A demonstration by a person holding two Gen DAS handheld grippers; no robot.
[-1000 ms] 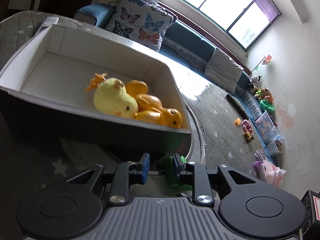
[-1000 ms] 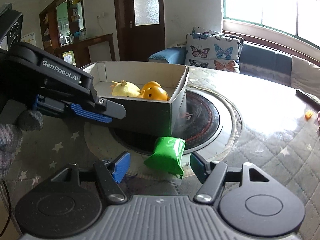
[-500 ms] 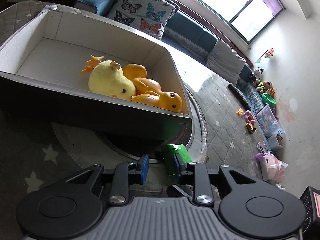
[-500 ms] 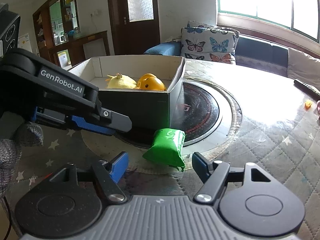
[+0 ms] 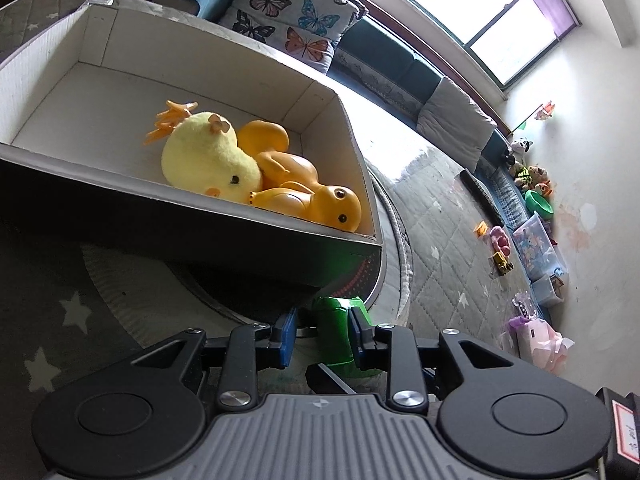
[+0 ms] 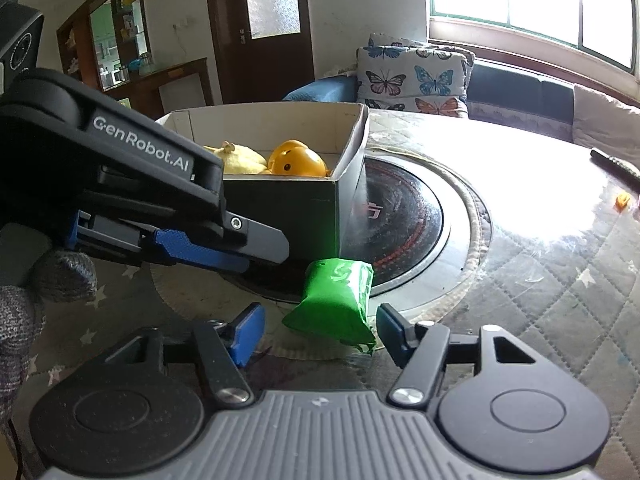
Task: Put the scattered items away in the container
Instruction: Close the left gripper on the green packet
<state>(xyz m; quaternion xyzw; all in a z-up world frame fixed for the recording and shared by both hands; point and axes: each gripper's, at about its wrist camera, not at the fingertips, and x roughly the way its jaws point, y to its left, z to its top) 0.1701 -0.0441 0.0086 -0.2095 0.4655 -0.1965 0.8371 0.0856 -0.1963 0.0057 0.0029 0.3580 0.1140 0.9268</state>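
Observation:
A green packet (image 6: 336,300) lies on the table just in front of the box (image 6: 280,216). My right gripper (image 6: 320,334) is open, its fingers either side of the packet's near end. My left gripper (image 5: 322,334) is open a little and reaches toward the packet (image 5: 340,328) from the left; its body shows in the right wrist view (image 6: 152,184). The dark box with a white inside (image 5: 100,80) holds a yellow plush chick (image 5: 208,160) and an orange rubber duck (image 5: 308,196).
The box stands on a round black hotplate (image 6: 404,220) set in a quilted table cover. A butterfly cushion (image 6: 412,76) and sofa lie behind. Small toys (image 5: 500,248) and plastic boxes sit along the far wall. A dark remote (image 6: 616,164) lies at the right.
My left gripper has opened a little and moved closer to the green packet. My right gripper has moved forward, so the packet lies further between its fingers.

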